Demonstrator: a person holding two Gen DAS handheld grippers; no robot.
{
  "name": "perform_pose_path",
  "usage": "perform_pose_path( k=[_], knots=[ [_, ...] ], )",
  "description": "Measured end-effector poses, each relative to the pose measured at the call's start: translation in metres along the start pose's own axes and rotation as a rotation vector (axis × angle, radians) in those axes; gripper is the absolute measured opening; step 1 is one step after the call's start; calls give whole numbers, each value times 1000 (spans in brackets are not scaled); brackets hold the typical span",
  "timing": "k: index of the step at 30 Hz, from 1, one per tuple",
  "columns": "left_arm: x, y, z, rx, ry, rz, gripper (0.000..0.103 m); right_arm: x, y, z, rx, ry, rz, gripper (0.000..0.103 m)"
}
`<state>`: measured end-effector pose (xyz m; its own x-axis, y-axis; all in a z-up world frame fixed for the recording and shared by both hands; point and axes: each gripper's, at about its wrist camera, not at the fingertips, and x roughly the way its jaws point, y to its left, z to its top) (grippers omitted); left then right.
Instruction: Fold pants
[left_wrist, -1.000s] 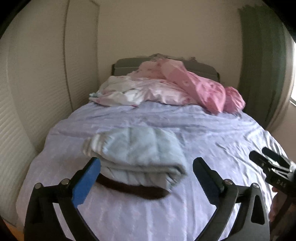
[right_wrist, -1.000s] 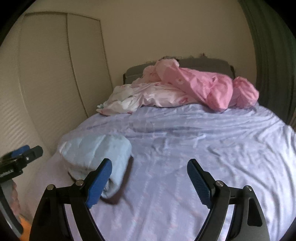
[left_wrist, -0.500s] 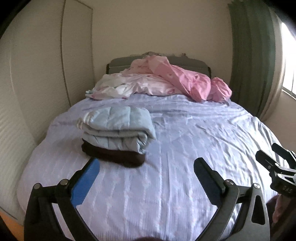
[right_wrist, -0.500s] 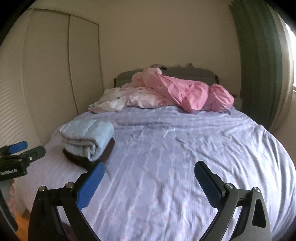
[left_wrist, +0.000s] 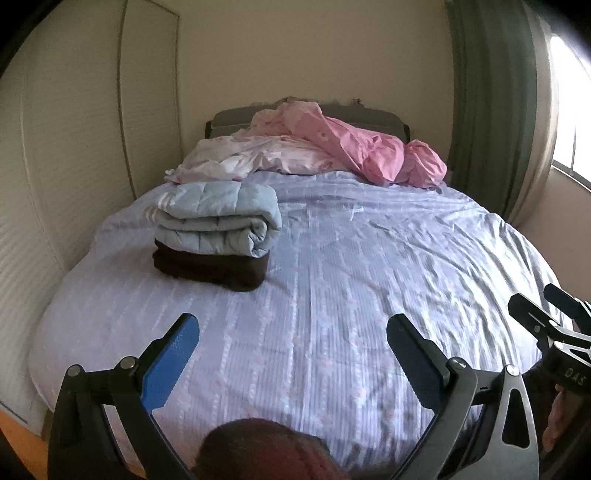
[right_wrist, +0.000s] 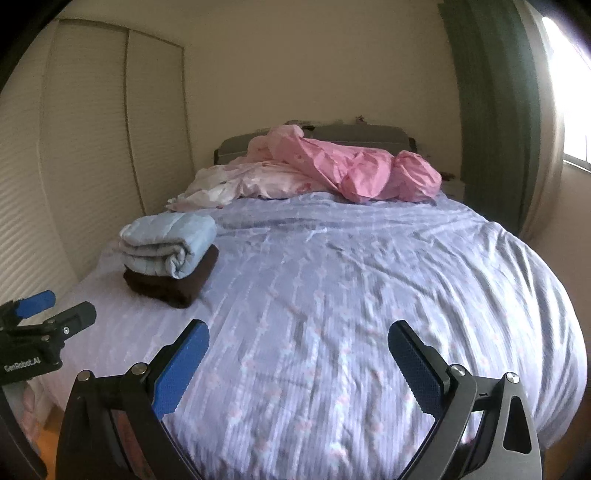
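Pants, folded into a pale blue quilted bundle (left_wrist: 218, 218), sit on top of a dark brown folded garment (left_wrist: 210, 267), ahead of and to the left of both tongs, well apart from either. The stack rests near the left edge of the lavender bedsheet (left_wrist: 351, 277), probably set there to keep the middle of the bed free as a working surface. The fold looks finished: edges are tucked under and the bundle holds its shape without help.

Left gripper (left_wrist: 291, 350) hangs over the near part of the sheet with its jaws spread wide and nothing between them. Right gripper (right_wrist: 297, 354) is likewise released, jaws wide, only bare sheet between its blue pads (right_wrist: 181, 369). Each tong shows at the edge of the other's view, so the two are held side by side, both tilted down toward the mattress.

Beyond the tongs, at the headboard (right_wrist: 354, 134), lies a heap of pink bedding (right_wrist: 354, 166), untouched. A dark reddish rounded shape (left_wrist: 266, 454) at the bottom of the left view is too close to identify.
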<state>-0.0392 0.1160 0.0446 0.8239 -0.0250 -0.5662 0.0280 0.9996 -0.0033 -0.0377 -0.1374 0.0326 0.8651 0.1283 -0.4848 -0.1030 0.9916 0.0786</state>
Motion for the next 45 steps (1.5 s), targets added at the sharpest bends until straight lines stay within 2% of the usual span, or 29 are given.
perform_pose_path(
  k=[6, 24, 45],
  knots=[
    [3, -5, -4, 15, -5, 8, 103, -7, -4, -8, 17, 6, -6, 98],
    [11, -11, -8, 33, -6, 36, 103, 9, -5, -14, 28, 44, 8, 98],
    [1, -14, -6, 35, -35, 45, 103, 3, -14, -14, 41, 22, -4, 98]
  ],
)
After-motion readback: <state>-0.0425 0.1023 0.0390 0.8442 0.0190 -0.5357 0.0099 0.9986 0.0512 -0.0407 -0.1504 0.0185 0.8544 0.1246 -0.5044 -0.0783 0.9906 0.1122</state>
